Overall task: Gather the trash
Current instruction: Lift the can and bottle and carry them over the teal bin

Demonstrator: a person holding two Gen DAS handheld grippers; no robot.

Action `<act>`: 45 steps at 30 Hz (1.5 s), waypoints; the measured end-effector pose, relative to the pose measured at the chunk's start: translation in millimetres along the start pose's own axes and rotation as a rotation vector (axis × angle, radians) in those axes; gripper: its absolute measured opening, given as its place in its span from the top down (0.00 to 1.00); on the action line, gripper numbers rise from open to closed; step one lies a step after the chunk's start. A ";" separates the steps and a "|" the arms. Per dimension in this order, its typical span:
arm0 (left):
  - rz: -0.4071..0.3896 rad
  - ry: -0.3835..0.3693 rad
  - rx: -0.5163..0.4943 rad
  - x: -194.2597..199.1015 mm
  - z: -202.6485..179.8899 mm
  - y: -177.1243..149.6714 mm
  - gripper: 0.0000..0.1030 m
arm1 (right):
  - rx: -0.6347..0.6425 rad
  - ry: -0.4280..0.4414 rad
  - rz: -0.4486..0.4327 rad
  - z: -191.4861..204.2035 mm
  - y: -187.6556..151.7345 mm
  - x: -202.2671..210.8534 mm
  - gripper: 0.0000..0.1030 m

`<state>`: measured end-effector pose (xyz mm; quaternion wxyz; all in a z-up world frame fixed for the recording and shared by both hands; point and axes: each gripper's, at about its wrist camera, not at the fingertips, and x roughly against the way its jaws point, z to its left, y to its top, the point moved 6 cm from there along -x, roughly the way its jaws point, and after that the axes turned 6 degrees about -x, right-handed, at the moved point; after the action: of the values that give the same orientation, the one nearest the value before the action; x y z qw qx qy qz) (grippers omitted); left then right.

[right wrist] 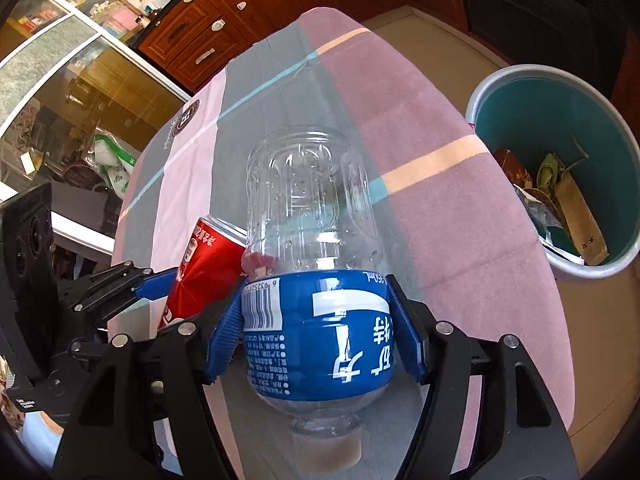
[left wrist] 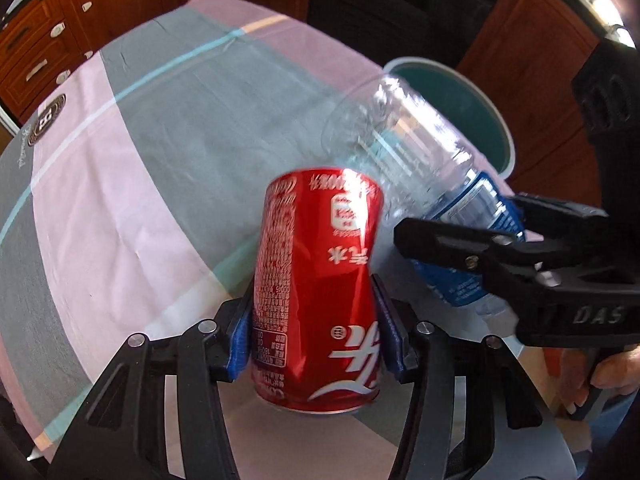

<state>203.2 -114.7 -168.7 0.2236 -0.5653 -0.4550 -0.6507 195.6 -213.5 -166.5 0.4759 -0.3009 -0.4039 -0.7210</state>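
Observation:
A red soda can (left wrist: pixel 316 248), upside down and dented at its waist, sits between the blue pads of my left gripper (left wrist: pixel 316 316), which is shut on it above the checked tablecloth (left wrist: pixel 160 160). My right gripper (right wrist: pixel 318 334) is shut on a clear plastic bottle (right wrist: pixel 312 208) with a blue label, held neck towards the camera. In the left wrist view the bottle (left wrist: pixel 404 148) hangs just right of the can, with the right gripper (left wrist: pixel 484 224) around its label. The right wrist view shows the can (right wrist: pixel 204 276) touching the bottle's left side.
A grey bin (right wrist: pixel 516 92) with a teal inside stands on the floor beyond the table's right edge, holding paper wrappers (right wrist: pixel 580 220) and scraps. Wooden drawers (right wrist: pixel 192 40) and a glass cabinet (right wrist: pixel 80 92) line the far side. A person's hand (left wrist: pixel 608 372) grips the right gripper's handle.

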 end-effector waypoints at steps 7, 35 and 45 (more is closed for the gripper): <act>-0.009 0.019 -0.010 11.7 -9.0 -0.4 0.49 | -0.005 0.011 0.000 -5.4 -5.3 5.3 0.39; -0.125 0.067 -0.122 47.3 -85.4 53.3 0.53 | -0.147 0.073 -0.130 -70.3 -5.2 91.9 0.39; -0.082 0.039 -0.135 34.2 -87.0 14.1 0.52 | -0.124 0.080 -0.093 -67.5 -14.8 81.0 0.39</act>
<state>159.3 -187.5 -127.1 0.1671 -0.5472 -0.4283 -0.6994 148.9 -304.9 -137.8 0.4381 -0.2818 -0.3528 -0.7773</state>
